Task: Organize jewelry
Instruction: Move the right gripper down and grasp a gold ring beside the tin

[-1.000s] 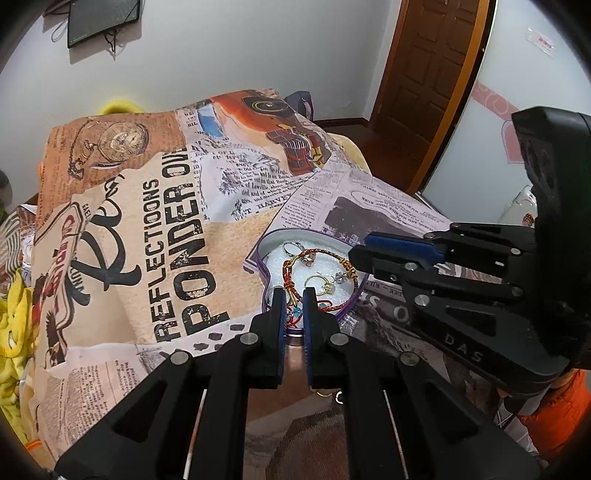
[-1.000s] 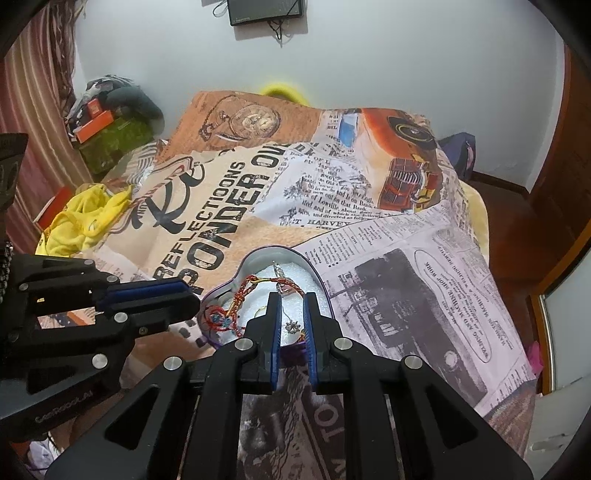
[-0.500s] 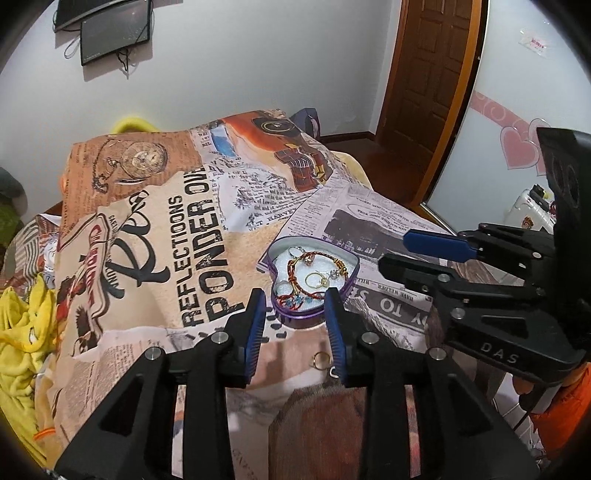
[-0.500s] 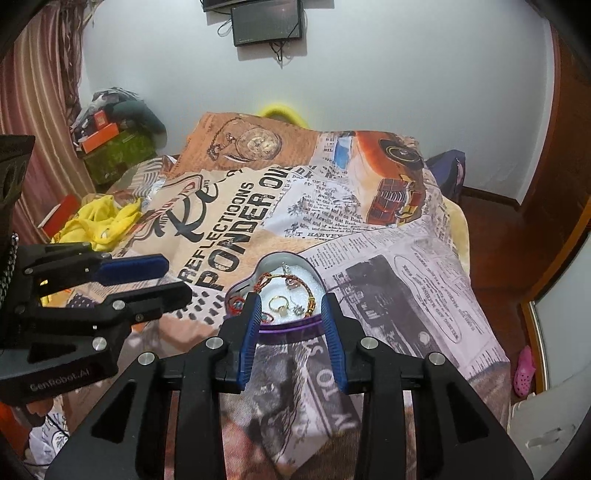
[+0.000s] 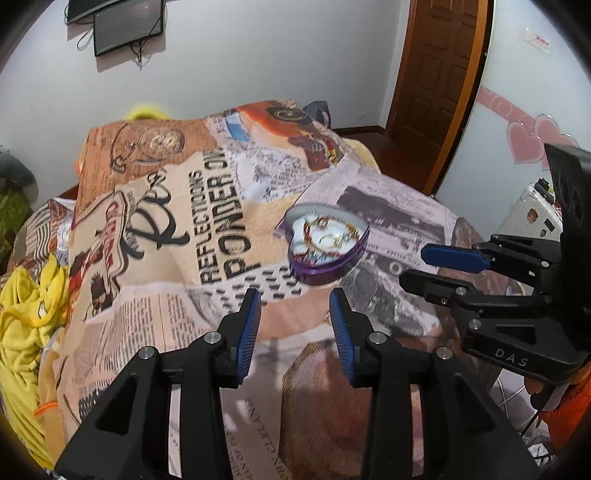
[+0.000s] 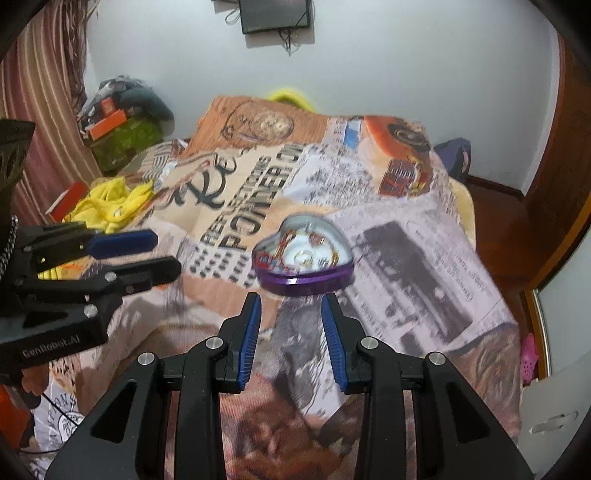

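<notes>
Here both sets of tongs gape wide and hold nothing: the left tongs [image 5: 294, 300] and the right tongs [image 6: 289, 302] hover just short of the heart-shaped purple tin [image 6: 303, 254]. Blurred bracelets and rings [image 5: 325, 238] lie inside that tin, which rests on the newsprint-patterned bedspread [image 6: 399, 236]. Well left of the tin lies a yellow garment [image 5: 27, 306].

Home bedroom: bed [image 5: 207, 229], wall-mounted TV [image 6: 275, 14], wooden door [image 5: 439, 74].

Glossy purple metal heart tin [image 6: 306, 282] on matt printed cloth bedspread [image 6: 413, 251]
</notes>
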